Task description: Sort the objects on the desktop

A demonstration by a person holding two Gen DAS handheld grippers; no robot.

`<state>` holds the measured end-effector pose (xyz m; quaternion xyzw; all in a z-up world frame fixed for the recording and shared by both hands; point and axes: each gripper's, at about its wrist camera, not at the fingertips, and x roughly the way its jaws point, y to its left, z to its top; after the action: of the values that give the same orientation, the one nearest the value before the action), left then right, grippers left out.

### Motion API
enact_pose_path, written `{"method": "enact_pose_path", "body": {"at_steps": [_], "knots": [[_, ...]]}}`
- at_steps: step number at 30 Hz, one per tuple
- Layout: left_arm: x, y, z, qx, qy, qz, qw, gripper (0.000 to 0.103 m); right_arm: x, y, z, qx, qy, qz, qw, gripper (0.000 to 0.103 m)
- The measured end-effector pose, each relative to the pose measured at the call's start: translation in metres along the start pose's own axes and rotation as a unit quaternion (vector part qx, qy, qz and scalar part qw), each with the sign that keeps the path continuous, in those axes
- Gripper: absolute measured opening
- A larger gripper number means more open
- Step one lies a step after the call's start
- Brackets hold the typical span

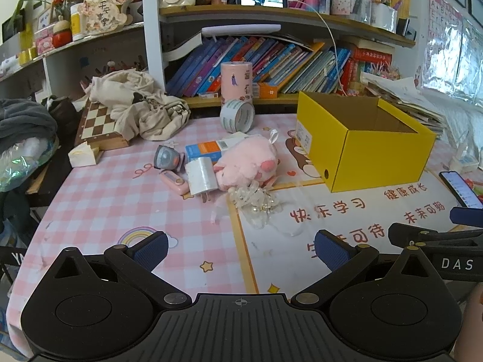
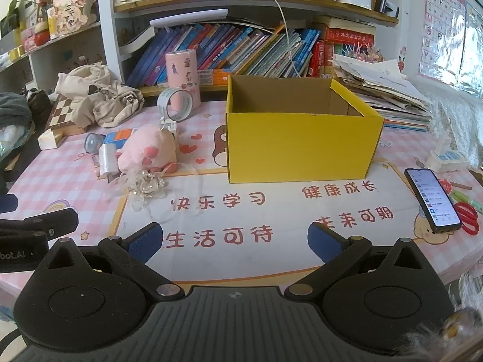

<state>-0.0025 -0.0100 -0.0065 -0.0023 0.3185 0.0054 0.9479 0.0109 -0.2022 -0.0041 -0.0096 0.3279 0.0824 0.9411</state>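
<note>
I see a little pile of things on the left part of the worktop (image 1: 99, 199): a small gray gadget (image 1: 165, 157), a white charger (image 1: 201, 175), a pink plush toy (image 1: 248, 159) and a shiny bow (image 1: 256, 200). My left claw (image 1: 241, 250) is wide open and holds nothing. The pile sits straight ahead of it, a bit away. The yellow box (image 2: 302, 141) stands open to the right of the pile. My right claw (image 2: 235, 241) is open and empty too, facing the box. I think the left claw is nearer the pile.
</note>
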Motion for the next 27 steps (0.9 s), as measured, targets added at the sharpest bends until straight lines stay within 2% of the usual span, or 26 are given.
{"method": "enact_pose_path", "body": {"at_steps": [10,27], "knots": [[-0.0009,-0.0004,0.0004,0.0,-0.002,-0.019,0.9998,0.103,0.0009,0.0011,0.0005,0.001,0.008,0.012,1.0,0.103],[-0.0001,-0.0004,-0.0007,0.008,0.001,-0.012,0.9999,0.103,0.0015,0.0033,-0.0007,-0.002,0.005,0.001,1.0,0.103]]}}
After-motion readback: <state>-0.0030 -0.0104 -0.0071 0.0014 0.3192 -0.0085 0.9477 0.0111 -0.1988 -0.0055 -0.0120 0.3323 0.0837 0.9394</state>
